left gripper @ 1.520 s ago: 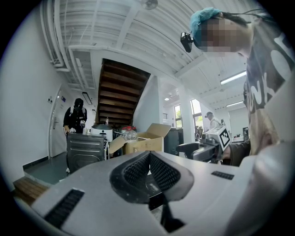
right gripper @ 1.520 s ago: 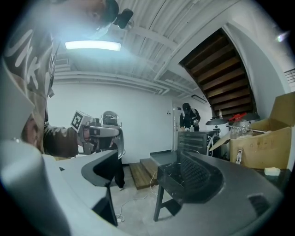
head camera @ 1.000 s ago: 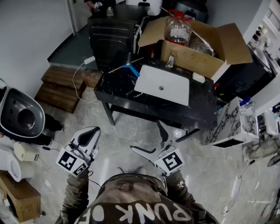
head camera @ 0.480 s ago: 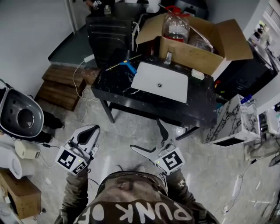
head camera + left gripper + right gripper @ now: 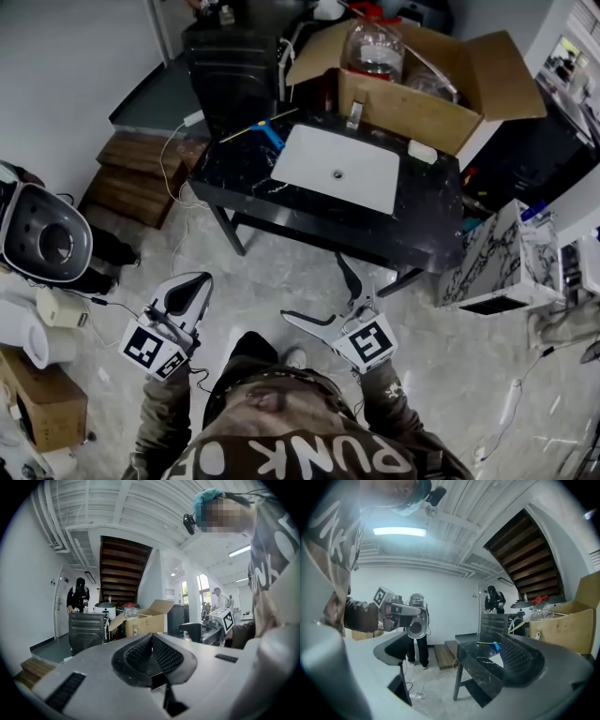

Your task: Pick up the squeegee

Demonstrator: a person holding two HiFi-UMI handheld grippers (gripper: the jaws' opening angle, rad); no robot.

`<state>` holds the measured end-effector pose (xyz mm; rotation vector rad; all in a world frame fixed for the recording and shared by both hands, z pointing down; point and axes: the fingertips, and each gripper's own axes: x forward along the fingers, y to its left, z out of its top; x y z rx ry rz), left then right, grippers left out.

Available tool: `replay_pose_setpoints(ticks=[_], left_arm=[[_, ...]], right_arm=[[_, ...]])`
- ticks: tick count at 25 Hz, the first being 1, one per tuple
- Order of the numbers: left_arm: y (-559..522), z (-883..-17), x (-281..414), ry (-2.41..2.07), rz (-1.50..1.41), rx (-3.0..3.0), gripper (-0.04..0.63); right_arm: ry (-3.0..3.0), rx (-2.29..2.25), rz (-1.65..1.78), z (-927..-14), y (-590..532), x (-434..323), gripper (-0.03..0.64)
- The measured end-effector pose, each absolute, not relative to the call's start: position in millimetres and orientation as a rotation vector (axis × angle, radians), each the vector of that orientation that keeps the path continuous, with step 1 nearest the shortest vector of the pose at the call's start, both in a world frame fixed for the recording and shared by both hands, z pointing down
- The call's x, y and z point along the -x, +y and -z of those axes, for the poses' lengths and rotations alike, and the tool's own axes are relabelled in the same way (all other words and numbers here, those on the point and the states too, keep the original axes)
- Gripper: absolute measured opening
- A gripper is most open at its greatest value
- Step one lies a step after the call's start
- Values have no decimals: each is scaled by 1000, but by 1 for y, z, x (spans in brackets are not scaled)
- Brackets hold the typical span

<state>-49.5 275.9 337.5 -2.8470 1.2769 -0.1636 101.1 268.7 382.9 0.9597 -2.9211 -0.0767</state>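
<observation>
The squeegee [image 5: 265, 129], blue-handled with a thin yellowish blade, lies on the far left corner of the black marble table [image 5: 234, 183], beside a white sink basin [image 5: 337, 169]. It shows small and distant in the right gripper view as the squeegee [image 5: 492, 645]. Both grippers hang low over the floor, well short of the table. My left gripper [image 5: 199, 281] is shut, its pads [image 5: 151, 639] meeting with nothing between them. My right gripper [image 5: 317, 292] stands wide open and empty, the table showing between its jaws [image 5: 454, 660].
A cardboard box [image 5: 422, 108] with a plastic jug [image 5: 373, 45] sits at the table's back. A black cabinet [image 5: 234, 66] and wooden steps [image 5: 131, 178] lie behind left. A round grey appliance [image 5: 42, 239] is at left, a marble-faced unit [image 5: 497, 253] at right. A person [image 5: 77, 597] stands behind.
The view has shifted forward and the table sits slightly higher in frame; a leg now shows stepping ahead. Both grippers keep their positions and states.
</observation>
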Motion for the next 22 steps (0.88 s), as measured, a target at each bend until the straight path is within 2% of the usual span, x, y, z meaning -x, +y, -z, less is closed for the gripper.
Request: replay_pose_setpoints(ticks=[12,22], left_arm=[[242,-339,32,1275,193,2840,3],[149,-355,55,1268,148,2863,3]], right_arm=[[-2913,-960,68,-391,233,-118,595],[-2884,-975,64,-403,143,-96,595]])
